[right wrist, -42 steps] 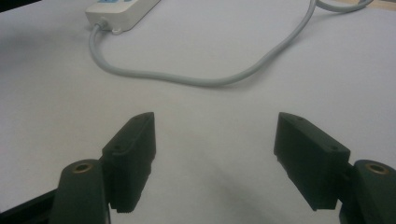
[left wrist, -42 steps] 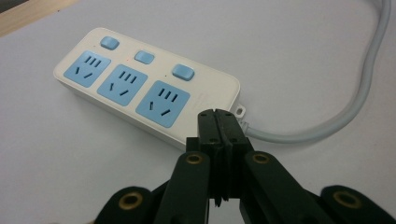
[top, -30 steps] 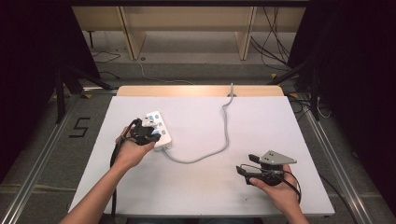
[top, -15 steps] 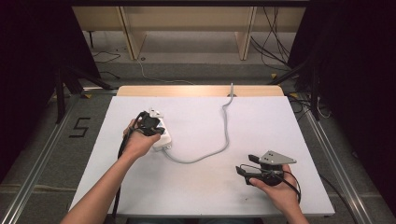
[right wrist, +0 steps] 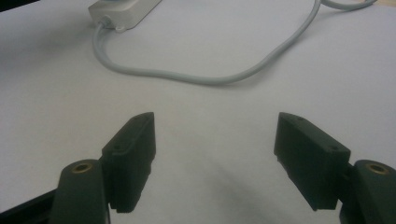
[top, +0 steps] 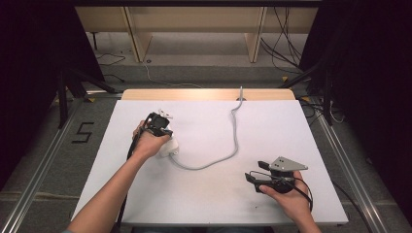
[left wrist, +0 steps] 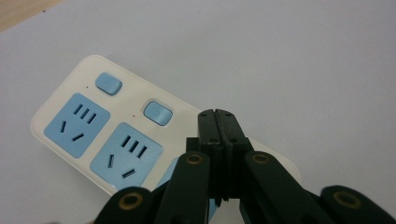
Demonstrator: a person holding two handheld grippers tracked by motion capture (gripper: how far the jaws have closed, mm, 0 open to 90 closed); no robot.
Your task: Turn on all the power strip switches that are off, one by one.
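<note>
A white power strip (left wrist: 128,100) with blue sockets and blue switch buttons (left wrist: 158,112) lies on the white table (top: 218,204), left of centre. My left gripper (left wrist: 217,116) is shut with nothing between its jaws, its tip right over the strip beside the second button; whether it touches is unclear. In the high view the left gripper (top: 159,122) and hand cover most of the power strip (top: 170,145). The strip's grey cable (top: 234,145) curves to the table's far edge. My right gripper (right wrist: 217,123) is open and empty over bare table, seen again as the right gripper (top: 255,171) at front right.
The grey cable (right wrist: 210,77) crosses the table ahead of the right gripper, running to the strip's end (right wrist: 123,11). A wooden strip (top: 209,93) edges the table's far side. Shelving legs and loose cables sit on the floor beyond.
My left gripper has moved away from me and slightly right, over the power strip, covering more of it. The right gripper has stayed put.
</note>
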